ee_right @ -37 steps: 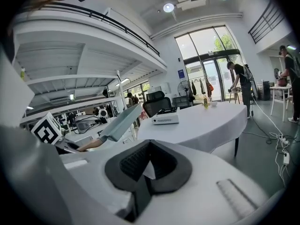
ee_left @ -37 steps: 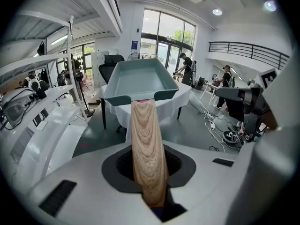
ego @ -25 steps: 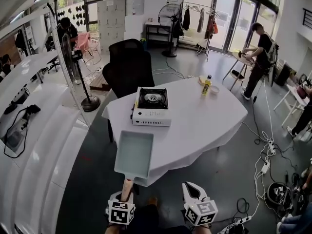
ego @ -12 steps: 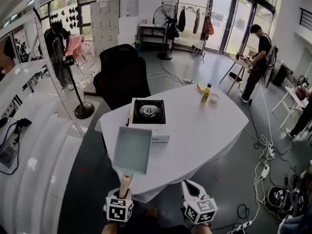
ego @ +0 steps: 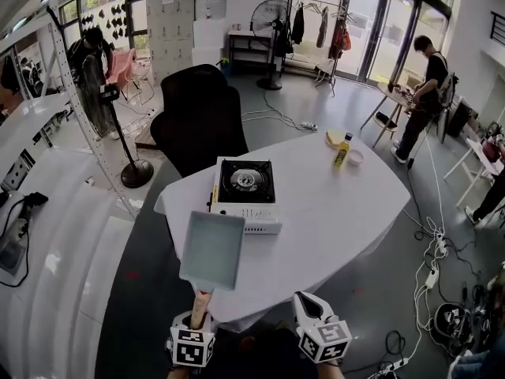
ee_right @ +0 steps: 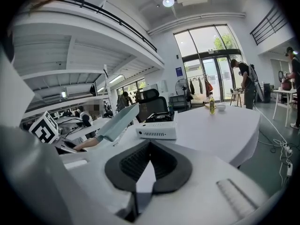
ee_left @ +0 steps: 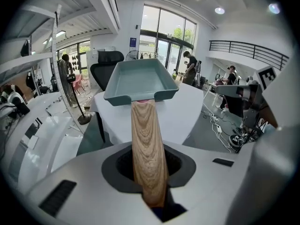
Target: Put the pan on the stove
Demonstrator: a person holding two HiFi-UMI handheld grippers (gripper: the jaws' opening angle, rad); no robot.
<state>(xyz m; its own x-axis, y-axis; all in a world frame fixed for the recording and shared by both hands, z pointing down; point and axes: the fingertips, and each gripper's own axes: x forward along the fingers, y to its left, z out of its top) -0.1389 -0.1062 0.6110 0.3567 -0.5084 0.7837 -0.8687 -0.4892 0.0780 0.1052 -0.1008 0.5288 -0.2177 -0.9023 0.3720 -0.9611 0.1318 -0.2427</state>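
left gripper [ego: 198, 317] holds pan [ego: 213, 250] by its handle, short of stove [ego: 245, 181].

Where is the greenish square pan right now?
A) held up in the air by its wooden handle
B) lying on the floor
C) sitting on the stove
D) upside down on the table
A: the left gripper is shut on the wooden handle, and the greenish square pan hangs in the air, short of the white portable gas stove.
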